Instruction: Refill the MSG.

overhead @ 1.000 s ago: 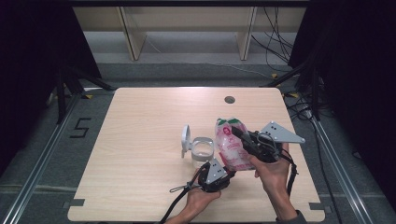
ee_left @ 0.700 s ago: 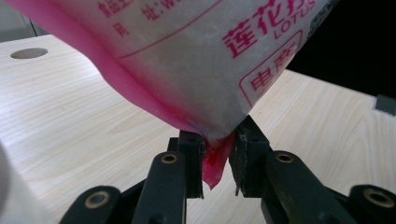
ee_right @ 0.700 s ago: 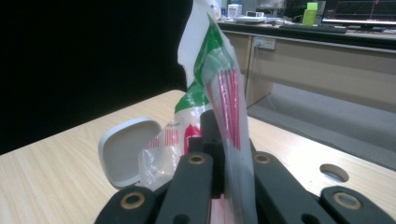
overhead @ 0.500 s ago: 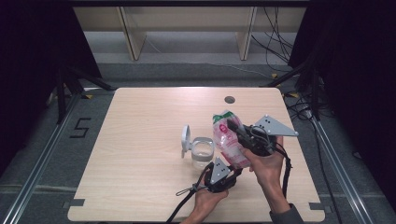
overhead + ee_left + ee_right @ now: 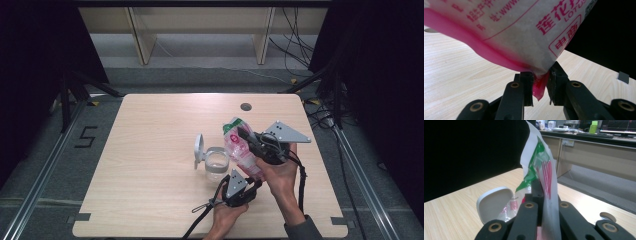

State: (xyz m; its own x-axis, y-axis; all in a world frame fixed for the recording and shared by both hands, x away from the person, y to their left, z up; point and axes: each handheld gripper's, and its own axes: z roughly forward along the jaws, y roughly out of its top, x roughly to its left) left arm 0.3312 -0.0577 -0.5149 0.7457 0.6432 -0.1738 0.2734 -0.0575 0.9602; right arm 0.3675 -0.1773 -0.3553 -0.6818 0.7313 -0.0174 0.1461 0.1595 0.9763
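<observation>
over the jar, both grippers' jaws pinch the bag: left bottom corner, right top; soft, light, likely slippery film.

Grey floor and pale shelving beyond dark curtains.

Jar with raised lid stands just left of held bag, blocking that side. Bare table left, far and right gives free passage.
</observation>
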